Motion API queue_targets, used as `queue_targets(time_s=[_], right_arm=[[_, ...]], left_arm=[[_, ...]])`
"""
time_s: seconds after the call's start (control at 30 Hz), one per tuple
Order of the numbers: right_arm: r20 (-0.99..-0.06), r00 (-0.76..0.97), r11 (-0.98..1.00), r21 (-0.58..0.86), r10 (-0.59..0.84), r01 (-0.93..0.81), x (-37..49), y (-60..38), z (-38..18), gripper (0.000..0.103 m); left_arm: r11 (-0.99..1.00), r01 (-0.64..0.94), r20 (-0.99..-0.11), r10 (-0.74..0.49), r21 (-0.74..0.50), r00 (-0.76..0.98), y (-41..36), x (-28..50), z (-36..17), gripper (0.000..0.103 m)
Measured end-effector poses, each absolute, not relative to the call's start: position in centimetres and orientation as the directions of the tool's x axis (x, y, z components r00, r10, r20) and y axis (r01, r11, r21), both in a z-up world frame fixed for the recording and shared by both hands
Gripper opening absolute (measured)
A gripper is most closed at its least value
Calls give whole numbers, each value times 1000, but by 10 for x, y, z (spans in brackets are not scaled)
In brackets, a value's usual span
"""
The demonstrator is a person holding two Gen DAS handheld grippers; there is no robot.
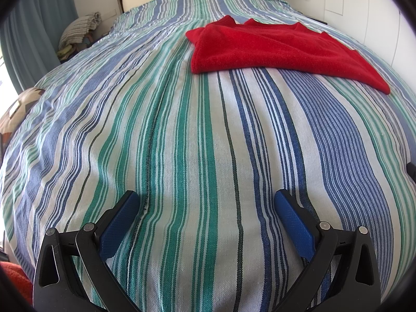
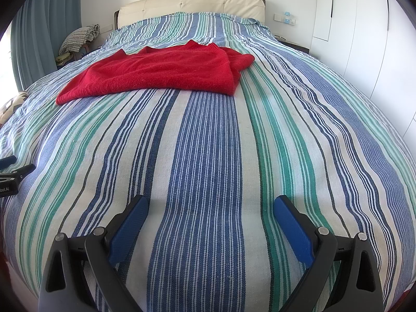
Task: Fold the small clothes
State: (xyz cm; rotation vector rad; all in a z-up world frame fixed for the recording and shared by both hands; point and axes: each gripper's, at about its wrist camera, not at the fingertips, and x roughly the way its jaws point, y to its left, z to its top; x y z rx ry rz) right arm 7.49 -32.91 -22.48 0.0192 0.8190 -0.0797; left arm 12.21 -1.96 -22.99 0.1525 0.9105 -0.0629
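We see a bed filling almost the whole of both views, covered by a striped bedspread (image 1: 182, 135) in blue, green and white bands that run from the bottom of the frame up toward a cream padded headboard (image 2: 192, 2) at the top centre. White wardrobe doors (image 2: 364, 26) take up the upper right of the right wrist view, and a blue-grey curtain (image 2: 33, 33) hangs along the upper left.

The red sweater (image 1: 273, 49) lies flat on the bedspread, already doubled over. In the left wrist view it sits in the upper right of the frame; in the right wrist view (image 2: 161, 75) it lies in the upper left to centre, with a bunched fold at its right end. It is well apart from both grippers.

At the left edge of both views, beside the bed, we make out a pile of checked fabric (image 2: 78, 37).

The left gripper (image 1: 206, 202) occupies the bottom of its view, its blue-padded fingers (image 1: 122, 223) spread wide with nothing between them, only bare bedspread. The right gripper (image 2: 209, 206) stands the same way at the bottom of its frame, jaws apart and empty. A small part of the left gripper also shows at the left edge of the right wrist view.
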Motion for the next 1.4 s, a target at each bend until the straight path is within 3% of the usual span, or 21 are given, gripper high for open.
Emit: queue_targets(time_s=[0.23, 0.33, 0.43, 0.6, 0.7, 0.77, 0.93, 0.97, 1.0, 1.03, 1.07, 1.2, 1.4], right_arm=[[-738, 672, 997, -17, -67, 81, 77, -330, -222, 97], [-792, 611, 999, 9, -17, 40, 88, -335, -211, 99], [-772, 618, 980, 199, 151, 9, 104, -364, -181, 98], [-706, 672, 903, 408, 222, 131, 176, -436, -139, 98], [-720, 641, 832, 507, 266, 225, 233, -466, -148, 98], [-720, 639, 797, 540, 270, 271, 263, -475, -157, 91], [-700, 621, 729, 622, 353, 287, 314, -458, -190, 87], [-712, 603, 730, 618, 360, 293, 323, -453, -198, 83], [-716, 592, 732, 617, 371, 288, 330, -447, -202, 72], [-722, 581, 742, 610, 376, 277, 334, -441, -205, 46], [-744, 566, 769, 576, 354, 277, 342, -437, -203, 9], [-752, 596, 836, 497, 282, 232, 356, -411, -161, 10], [-734, 572, 902, 432, 366, -22, 401, -291, -83, 10]], left_arm=[[988, 127, -814, -3, 87, 581, -16, 123, -221, 102], [985, 167, -835, -58, 40, 547, -9, 117, -201, 102], [985, 172, -800, -116, -16, 588, 6, 105, -175, 102], [986, 118, -775, -166, -119, 609, 30, 100, -164, 102], [982, 68, -772, -181, -176, 609, 42, 109, -169, 102], [984, 49, -776, -167, -173, 608, 43, 107, -173, 102], [988, 30, -801, -142, -153, 582, 46, 105, -186, 102], [987, 28, -804, -146, -159, 577, 48, 105, -187, 102], [986, 26, -805, -149, -164, 574, 48, 106, -188, 102], [986, 25, -807, -150, -166, 571, 49, 108, -190, 102], [985, 23, -810, -152, -169, 567, 50, 110, -191, 102], [979, 18, -810, -179, -205, 558, 54, 114, -192, 102], [964, 28, -802, -236, -265, 549, 56, 123, -190, 102]])
